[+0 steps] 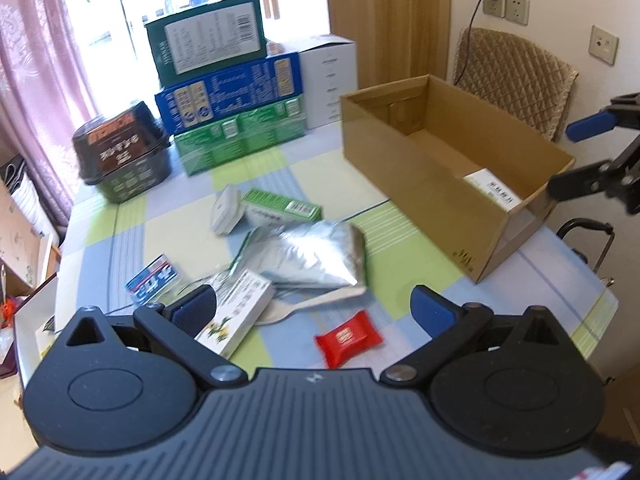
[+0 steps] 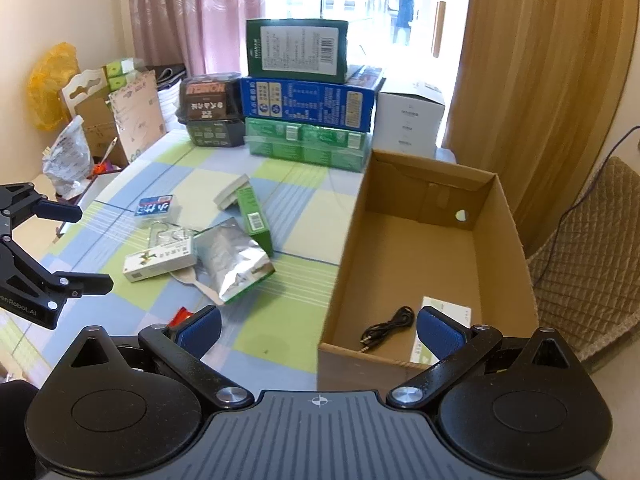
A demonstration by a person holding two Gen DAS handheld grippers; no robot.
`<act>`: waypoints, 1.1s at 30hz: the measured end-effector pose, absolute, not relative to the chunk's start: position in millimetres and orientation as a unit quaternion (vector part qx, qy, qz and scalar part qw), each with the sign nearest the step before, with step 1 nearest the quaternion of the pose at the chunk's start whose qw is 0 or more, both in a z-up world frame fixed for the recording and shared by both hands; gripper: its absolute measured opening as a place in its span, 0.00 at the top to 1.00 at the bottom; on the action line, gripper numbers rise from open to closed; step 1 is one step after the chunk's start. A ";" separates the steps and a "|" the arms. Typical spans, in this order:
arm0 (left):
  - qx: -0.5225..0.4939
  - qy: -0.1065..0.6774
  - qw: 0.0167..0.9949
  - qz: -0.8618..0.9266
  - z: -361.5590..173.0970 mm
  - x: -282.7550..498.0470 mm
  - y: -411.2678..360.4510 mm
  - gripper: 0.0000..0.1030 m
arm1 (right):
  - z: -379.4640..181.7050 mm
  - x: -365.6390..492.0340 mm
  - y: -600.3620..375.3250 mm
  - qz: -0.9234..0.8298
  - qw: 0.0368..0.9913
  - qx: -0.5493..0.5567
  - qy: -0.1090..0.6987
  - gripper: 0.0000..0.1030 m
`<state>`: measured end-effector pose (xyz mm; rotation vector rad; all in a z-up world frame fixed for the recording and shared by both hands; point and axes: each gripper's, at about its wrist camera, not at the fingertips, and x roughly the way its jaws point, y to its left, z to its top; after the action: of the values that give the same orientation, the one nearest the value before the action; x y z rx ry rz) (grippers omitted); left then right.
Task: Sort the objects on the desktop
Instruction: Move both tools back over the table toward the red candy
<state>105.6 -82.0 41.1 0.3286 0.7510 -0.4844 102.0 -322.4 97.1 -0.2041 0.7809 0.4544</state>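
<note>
Both my grippers are wide open, holding nothing: left gripper over the tabletop clutter near the red packet, right gripper at the cardboard box, where 1 white carton and a cable sit.

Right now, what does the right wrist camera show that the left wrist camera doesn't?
Only the right wrist view shows the black cable on the cardboard box's floor, plus the yellow bag off the table's left side. Only the left wrist view shows the whole red packet and the wall sockets. Both show the silver pouch, the white-and-green carton inside the box, the stacked boxes, and both tongs open.
</note>
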 end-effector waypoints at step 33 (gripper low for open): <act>0.176 0.416 0.865 -0.216 -31.8 129.2 14.1 0.02 | -5.2 92.0 -197.2 0.284 0.846 -0.082 0.443 0.02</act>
<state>129.2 14.1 -31.8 0.3679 0.8720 -0.4531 92.0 -197.2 -5.2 -0.1733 0.9346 0.5991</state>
